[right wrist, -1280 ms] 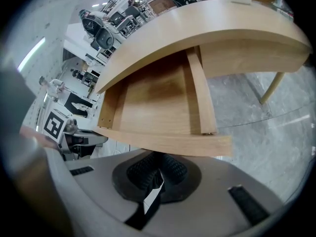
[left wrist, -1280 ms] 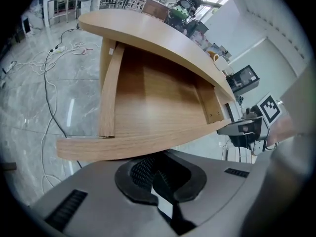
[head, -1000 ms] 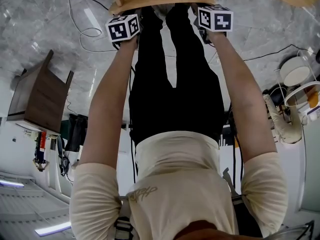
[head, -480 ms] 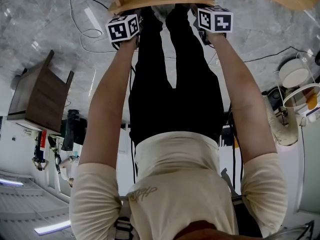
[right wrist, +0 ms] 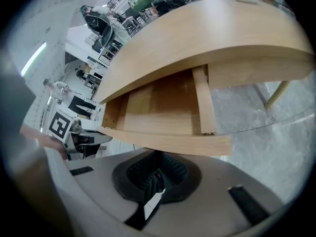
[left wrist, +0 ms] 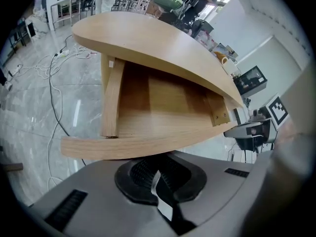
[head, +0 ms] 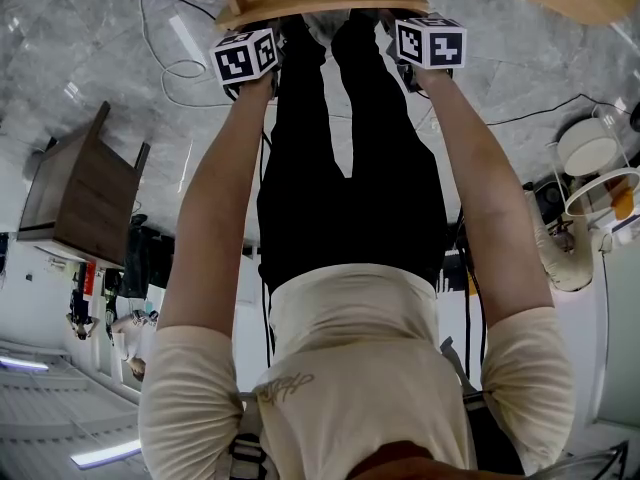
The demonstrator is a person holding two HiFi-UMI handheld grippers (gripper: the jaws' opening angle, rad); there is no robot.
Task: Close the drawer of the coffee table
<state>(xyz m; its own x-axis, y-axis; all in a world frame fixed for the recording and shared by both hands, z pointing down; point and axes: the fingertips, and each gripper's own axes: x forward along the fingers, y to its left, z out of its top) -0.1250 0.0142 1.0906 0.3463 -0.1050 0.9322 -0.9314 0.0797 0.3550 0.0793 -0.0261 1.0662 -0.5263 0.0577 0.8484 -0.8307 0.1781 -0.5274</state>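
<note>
Drawer (left wrist: 148, 146) is sticking out from under the bench (left wrist: 163, 43). Left gripper (left wrist: 156, 177) and right gripper (right wrist: 157, 179) are staying pinched shut on nothing, tips sitting right at its front board. Wood is looking hard and probably sliding easily, so pushing flat on both ends is seeming best.

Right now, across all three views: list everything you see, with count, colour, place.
coffee table: 1, light wood, ahead of both grippers
drawer: 1, light wood, pulled open under the tabletop, visible part empty
dark wooden unit: 1, dark brown, on the floor at left
cables: several, dark and white, across the grey floor
marker cubes: 2, black-and-white, one on each gripper
left gripper: 1, grey, fingers together at the drawer front
right gripper: 1, grey, fingers together at the drawer front
</note>
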